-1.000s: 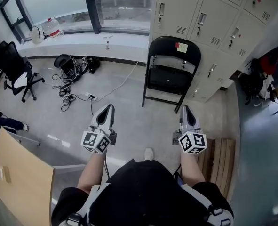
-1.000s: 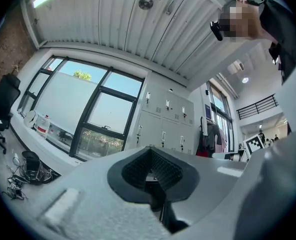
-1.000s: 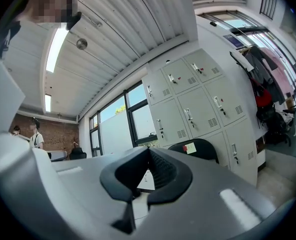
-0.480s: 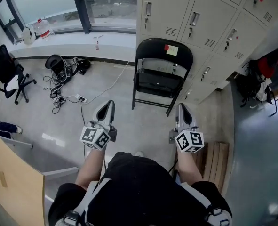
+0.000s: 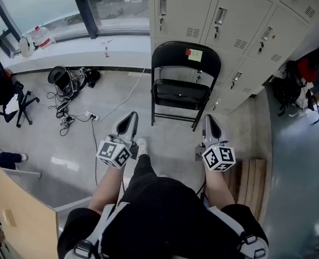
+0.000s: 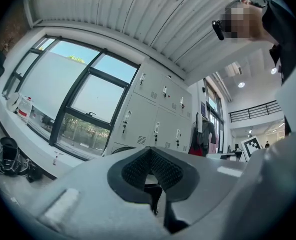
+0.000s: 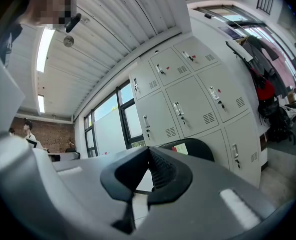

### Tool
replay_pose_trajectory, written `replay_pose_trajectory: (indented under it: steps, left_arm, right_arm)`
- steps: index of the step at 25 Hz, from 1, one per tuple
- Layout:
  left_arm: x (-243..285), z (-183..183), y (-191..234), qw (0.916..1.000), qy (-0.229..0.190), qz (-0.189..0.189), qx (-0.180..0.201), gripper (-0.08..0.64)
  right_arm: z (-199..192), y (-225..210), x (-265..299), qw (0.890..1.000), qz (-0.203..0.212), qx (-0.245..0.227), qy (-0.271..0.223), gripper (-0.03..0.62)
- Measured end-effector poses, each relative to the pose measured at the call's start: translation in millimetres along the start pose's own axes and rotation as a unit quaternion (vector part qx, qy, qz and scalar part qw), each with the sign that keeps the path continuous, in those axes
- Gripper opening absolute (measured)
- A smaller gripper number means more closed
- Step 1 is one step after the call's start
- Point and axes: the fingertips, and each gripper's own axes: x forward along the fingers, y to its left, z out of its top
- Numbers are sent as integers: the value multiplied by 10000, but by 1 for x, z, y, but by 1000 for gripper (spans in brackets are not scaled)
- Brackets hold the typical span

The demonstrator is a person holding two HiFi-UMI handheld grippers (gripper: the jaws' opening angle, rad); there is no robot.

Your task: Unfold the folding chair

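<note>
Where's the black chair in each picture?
Head view: the black chair stands at top centre, in front of the lockers.
Left gripper view: mostly hidden; a dark bit shows low in the middle, below the lockers.
Right gripper view: its backrest peeks out right of centre, under the lockers.
Shared landmark: the grey lockers behind it.

No words, brands or numbers can be read. A pale note (image 5: 195, 55) and a red sticker (image 5: 188, 52) are seen on the folding chair (image 5: 182, 93), their print illegible. Black-and-white square markers are borne by the left gripper (image 5: 131, 117) and the right gripper (image 5: 209, 118).
</note>
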Motion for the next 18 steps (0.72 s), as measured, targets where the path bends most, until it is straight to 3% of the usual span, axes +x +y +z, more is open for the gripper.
replay_pose_trajectory:
  steps: [6, 18]
  left_arm:
    - [56, -3, 40, 9995, 67, -279, -133, 0]
    - [181, -9, 121, 9959, 472, -775, -6, 0]
  right_arm:
    - [-2, -16, 44, 9993, -382, -16, 37, 6]
    - [-23, -42, 153, 9944, -950, 294, 356, 6]
